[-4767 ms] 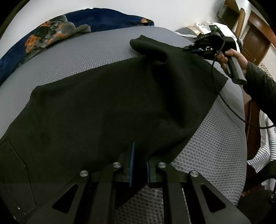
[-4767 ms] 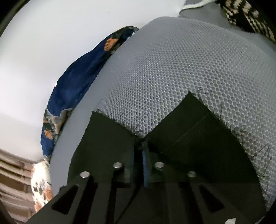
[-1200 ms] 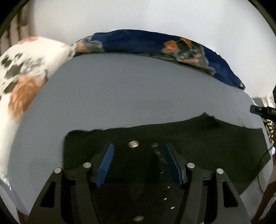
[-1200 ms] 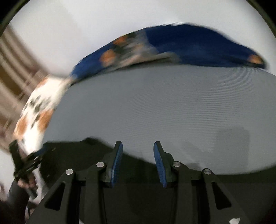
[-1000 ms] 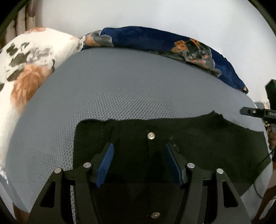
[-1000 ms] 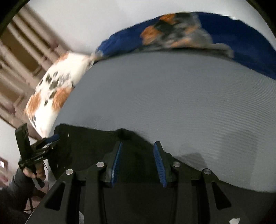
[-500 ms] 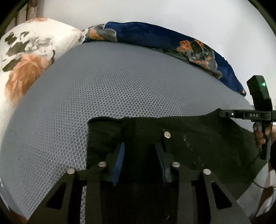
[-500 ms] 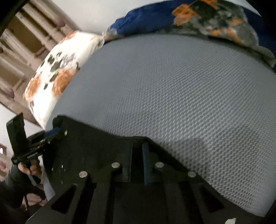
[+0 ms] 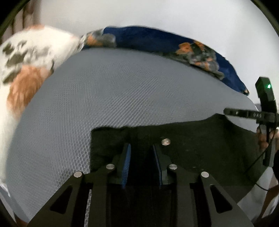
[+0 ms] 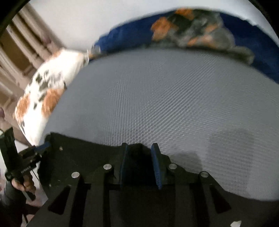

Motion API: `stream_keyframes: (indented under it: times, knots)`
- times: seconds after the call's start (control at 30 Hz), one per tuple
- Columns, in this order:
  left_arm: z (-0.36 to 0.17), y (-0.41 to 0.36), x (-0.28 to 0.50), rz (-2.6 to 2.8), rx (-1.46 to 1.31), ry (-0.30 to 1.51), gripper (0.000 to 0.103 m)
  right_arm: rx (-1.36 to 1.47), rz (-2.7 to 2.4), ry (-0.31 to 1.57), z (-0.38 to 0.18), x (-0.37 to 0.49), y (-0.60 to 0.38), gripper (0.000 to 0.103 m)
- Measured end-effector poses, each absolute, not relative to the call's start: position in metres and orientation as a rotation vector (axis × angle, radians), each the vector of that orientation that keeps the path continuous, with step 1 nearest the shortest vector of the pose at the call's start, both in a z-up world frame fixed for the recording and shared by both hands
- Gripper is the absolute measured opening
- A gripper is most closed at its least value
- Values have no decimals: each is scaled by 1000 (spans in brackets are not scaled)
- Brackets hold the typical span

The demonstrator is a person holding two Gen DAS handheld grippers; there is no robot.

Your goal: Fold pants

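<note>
Each tool is black, with two angular arms cut by triangular openings and studded with round silver screws. The left tool (image 9: 141, 158) and the right tool (image 10: 140, 159) both carry ribbed blue pads (image 10: 155, 165) on the inner faces of their fingers. Seen from the left camera, the right tool's body bears a small green light (image 9: 269, 85), pale lettering too blurred to read, and a thin black cable (image 9: 253, 163). The person's sleeve (image 10: 10, 199) looks dark.

Pants (image 9: 200, 138): plain black, one small silver button (image 9: 165, 141) on them. Bed cover (image 9: 122, 90): grey, fine honeycomb weave. Pillow (image 9: 26, 66) at far left: white with orange patches and dark grey-black blotches. Blanket (image 9: 157, 41) along far edge: deep navy blue with orange and grey flowers. Wall (image 9: 157, 15) behind: plain white. Gripper pads (image 9: 128, 162): blue, ribbed, on black frames.
</note>
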State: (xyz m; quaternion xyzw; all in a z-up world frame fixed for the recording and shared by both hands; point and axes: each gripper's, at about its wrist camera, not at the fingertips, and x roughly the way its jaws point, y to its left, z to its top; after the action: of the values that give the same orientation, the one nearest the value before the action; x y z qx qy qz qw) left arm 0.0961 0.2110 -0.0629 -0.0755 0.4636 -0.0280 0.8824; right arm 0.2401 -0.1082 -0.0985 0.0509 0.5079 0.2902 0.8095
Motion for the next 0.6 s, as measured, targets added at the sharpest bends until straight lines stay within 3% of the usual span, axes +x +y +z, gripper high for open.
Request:
stream_keyframes:
  times: [0.1,0.23,0.6]
  knots:
    - [-45,184,99,-111,-97,930,30,129,551,1038,-83,225,-143,28]
    - [-40,132,117,-250,-80,931,41,114,416,1059,-88,207,-192,30]
    - [-85,5,170,-487,10,999,41,39,178,1088,-116,173,-260,30]
